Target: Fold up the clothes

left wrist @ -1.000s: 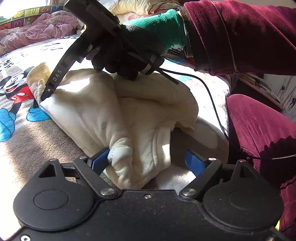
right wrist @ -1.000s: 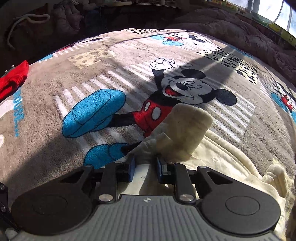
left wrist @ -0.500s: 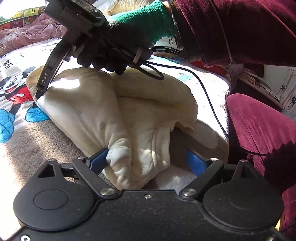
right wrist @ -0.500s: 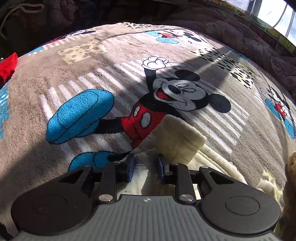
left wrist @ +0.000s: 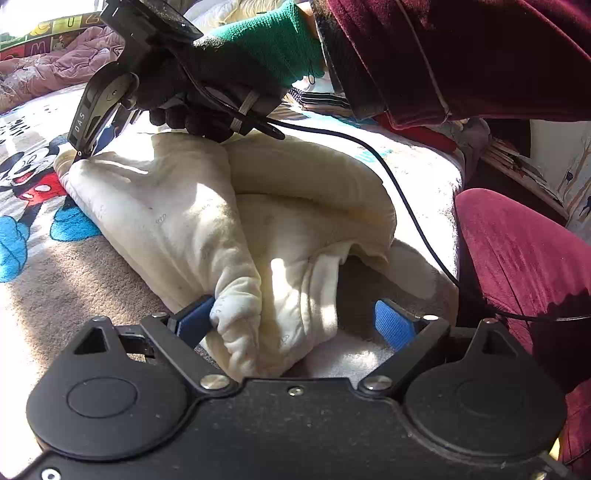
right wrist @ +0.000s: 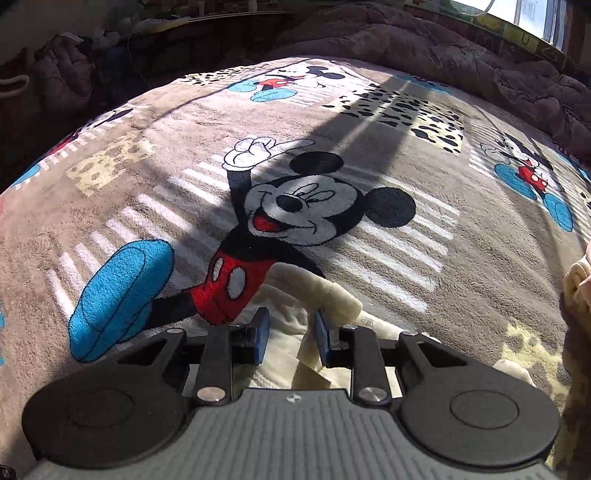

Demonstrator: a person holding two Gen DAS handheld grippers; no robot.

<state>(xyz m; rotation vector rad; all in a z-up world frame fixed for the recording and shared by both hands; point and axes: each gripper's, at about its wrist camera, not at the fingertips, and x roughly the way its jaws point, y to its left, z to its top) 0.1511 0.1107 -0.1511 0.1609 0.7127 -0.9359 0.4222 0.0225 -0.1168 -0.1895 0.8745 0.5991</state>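
The left camera sits low on the left gripper [left wrist: 293, 323], very close to the cream cloth [left wrist: 229, 229] on the bed. It looks along the bed toward the other hand [left wrist: 207, 99] and the right gripper [left wrist: 86, 138]. The right camera sits higher on the right gripper [right wrist: 290, 334] and looks down and forward over the cartoon mouse blanket [right wrist: 388, 258]. Both views share the cloth [right wrist: 295, 295] and the blanket [left wrist: 33, 184].

Strong sunlight enters from the window [right wrist: 532, 22] at the top right of the right wrist view and makes bright patches on the cream garment [left wrist: 192, 206]. A long dark shadow crosses the blanket [right wrist: 369, 122]. The fisheye bends the edges; the far corners are dim.
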